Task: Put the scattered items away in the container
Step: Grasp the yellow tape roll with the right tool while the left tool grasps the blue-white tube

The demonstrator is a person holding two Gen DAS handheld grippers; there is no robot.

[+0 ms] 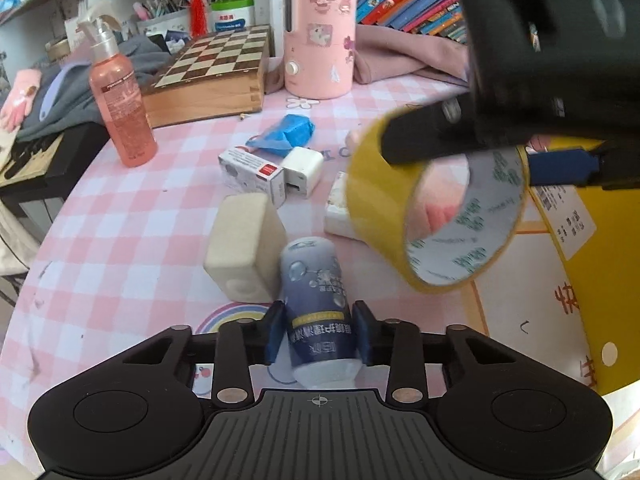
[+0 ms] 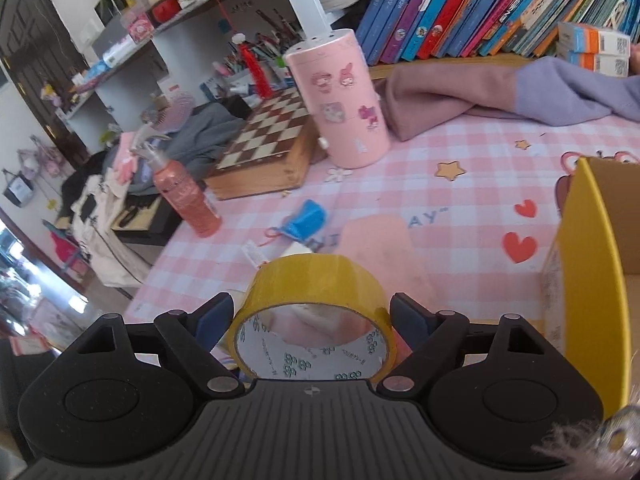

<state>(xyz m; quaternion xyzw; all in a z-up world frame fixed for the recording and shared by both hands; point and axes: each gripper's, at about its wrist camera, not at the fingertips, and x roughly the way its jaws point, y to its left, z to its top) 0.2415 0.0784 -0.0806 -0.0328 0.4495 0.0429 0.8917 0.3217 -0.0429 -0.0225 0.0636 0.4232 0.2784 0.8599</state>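
My left gripper (image 1: 319,332) is shut on a dark blue bottle (image 1: 316,300) with a white cap, held just above the pink checked tablecloth. My right gripper (image 2: 312,316) is shut on a roll of yellow tape (image 2: 316,292); the left wrist view shows that gripper (image 1: 456,152) and the tape (image 1: 432,208) raised beside the yellow box (image 1: 600,264). The box also shows at the right of the right wrist view (image 2: 588,264). On the cloth lie a beige sponge block (image 1: 244,248), a small white carton (image 1: 252,174), a white charger (image 1: 304,170), a blue pouch (image 1: 286,134) and a white block (image 1: 338,208).
A pink spray bottle (image 1: 120,100) stands at the left, a chessboard box (image 1: 212,72) and a pink cylinder (image 1: 320,32) at the back. Clothes (image 2: 500,96) and a row of books (image 2: 480,4) lie behind. The table edge (image 2: 160,264) drops off on the left.
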